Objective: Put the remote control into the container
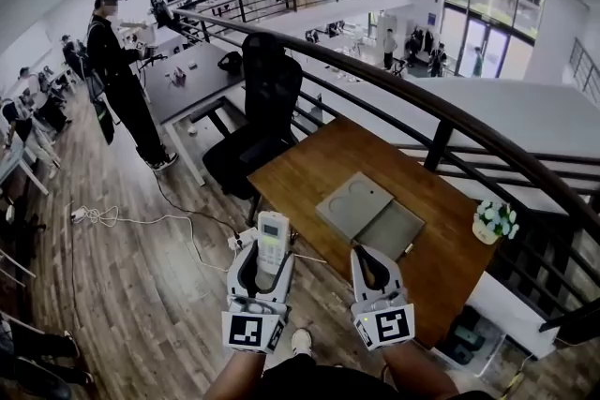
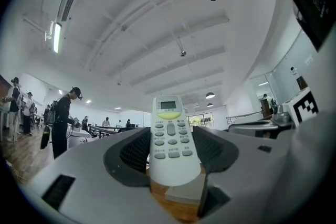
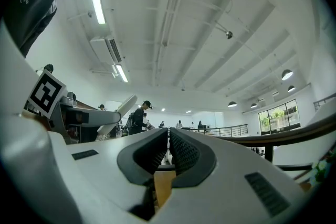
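Left gripper (image 2: pixel 169 155) grasps the white remote control (image 2: pixel 169 131) between wide-set jaws, display end outward. Right gripper (image 3: pixel 168 152) is clenched on nothing. Both hover at the near edge of the wooden table (image 1: pixel 305 166), apart from the grey container (image 1: pixel 367 209) lying on it.

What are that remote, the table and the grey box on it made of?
Remote control: probably plastic, going by the smooth white matte shell and grey, rubbery-looking buttons.
Table: wood or wood veneer, warm brown with faint streaks like grain.
Grey box: hard to tell, perhaps moulded plastic or foam. It is a dull, even grey with round hollows pressed into it.
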Demonstrator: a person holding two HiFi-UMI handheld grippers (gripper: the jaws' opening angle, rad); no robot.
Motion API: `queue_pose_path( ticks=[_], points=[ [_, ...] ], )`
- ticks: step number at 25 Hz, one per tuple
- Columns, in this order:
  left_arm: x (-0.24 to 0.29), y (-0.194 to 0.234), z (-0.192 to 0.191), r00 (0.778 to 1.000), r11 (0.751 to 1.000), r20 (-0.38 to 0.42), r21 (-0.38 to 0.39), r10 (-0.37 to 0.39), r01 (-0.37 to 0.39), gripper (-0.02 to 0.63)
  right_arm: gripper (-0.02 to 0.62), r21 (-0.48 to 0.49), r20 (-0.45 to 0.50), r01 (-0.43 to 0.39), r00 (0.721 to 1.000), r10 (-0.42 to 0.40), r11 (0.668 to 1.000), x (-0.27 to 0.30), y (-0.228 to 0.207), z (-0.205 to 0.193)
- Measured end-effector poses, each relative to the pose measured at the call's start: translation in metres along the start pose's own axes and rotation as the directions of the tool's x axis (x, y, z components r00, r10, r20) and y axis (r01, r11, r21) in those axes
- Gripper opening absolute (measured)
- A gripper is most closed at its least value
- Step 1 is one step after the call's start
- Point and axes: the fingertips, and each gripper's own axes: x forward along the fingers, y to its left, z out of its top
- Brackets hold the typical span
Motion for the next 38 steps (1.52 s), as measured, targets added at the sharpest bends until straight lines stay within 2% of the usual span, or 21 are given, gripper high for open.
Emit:
queue_pose_path(
  ticks=[13,18,22,25,30,34,38],
  points=[
    [0.063,0.041,-0.01,0.992,0.992,0.007,-0.017,-0.125,0.125,0.257,0.032,-0.019,-0.009,0.089,0.996,-0.089,0.996,0.072,-0.009,-0.016],
    [0.076,0.016,-0.002,0.981,0.981,0.016,-0.01,-0.193,0.194,0.257,0.031,-0.016,-0.014,0.157,0.987,-0.157,0.987,0.059,-0.03,-0.013],
    [0.107,0.034,-0.014,0.967,0.967,0.019,-0.014,-0.254,0.254,0.258,0.032,-0.031,-0.02,0.221,0.975,-0.222,0.975,0.087,-0.042,-0.025],
    [0.117,0.021,-0.01,0.957,0.957,0.032,-0.046,-0.287,0.288,0.258,0.032,-0.047,-0.032,0.253,0.967,-0.254,0.966,0.08,-0.055,-0.024],
    [0.149,0.011,-0.009,0.95,0.949,0.054,-0.053,-0.308,0.311,0.257,0.031,-0.05,-0.043,0.301,0.952,-0.303,0.952,0.08,-0.087,-0.034],
    [0.171,-0.019,-0.015,0.937,0.935,0.049,-0.06,-0.346,0.349,0.258,0.031,-0.031,-0.04,0.33,0.943,-0.331,0.943,0.07,-0.122,-0.034],
    [0.189,-0.052,-0.029,0.922,0.919,0.024,-0.072,-0.387,0.388,0.258,0.032,-0.06,-0.045,0.36,0.931,-0.363,0.931,0.054,-0.153,-0.032]
  ],
)
